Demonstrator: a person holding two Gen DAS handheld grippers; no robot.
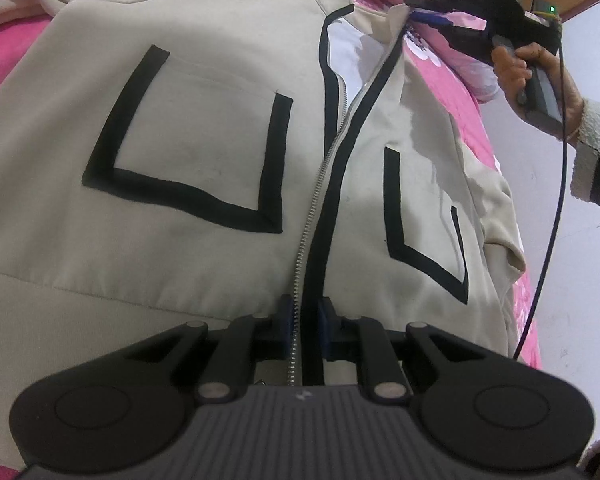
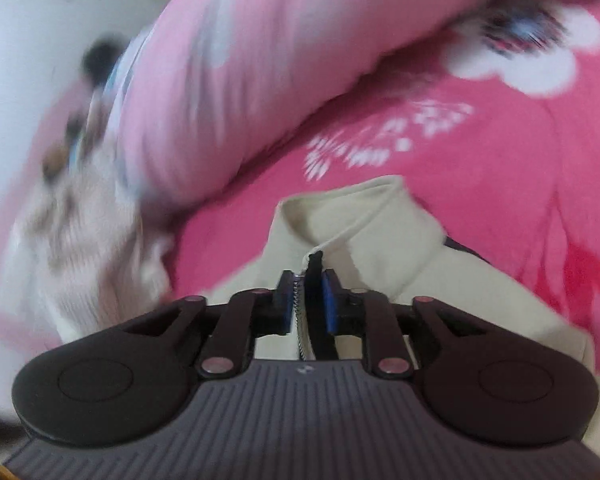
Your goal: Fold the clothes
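Observation:
A cream jacket (image 1: 204,132) with black trim and two black-edged pockets lies front up on a pink bedsheet (image 1: 4,56), its zipper partly undone at the top. My left gripper (image 1: 306,320) is shut on the bottom hem, with the zipper and black trim between its blue pads. At the far end, my right gripper (image 1: 414,6) is held by a person's hand (image 1: 540,80) and pinches the collar's open edge. In the right wrist view, the right gripper (image 2: 308,300) is shut on the zipper top of the jacket (image 2: 380,232), whose collar stands up just beyond the pads.
A rolled pink floral quilt (image 2: 240,80) lies beyond the collar on the flowered pink sheet (image 2: 480,200). A dark cable (image 1: 556,200) hangs from the right gripper past the bed's right edge. A knitted cream cloth (image 2: 80,240) lies blurred at the left.

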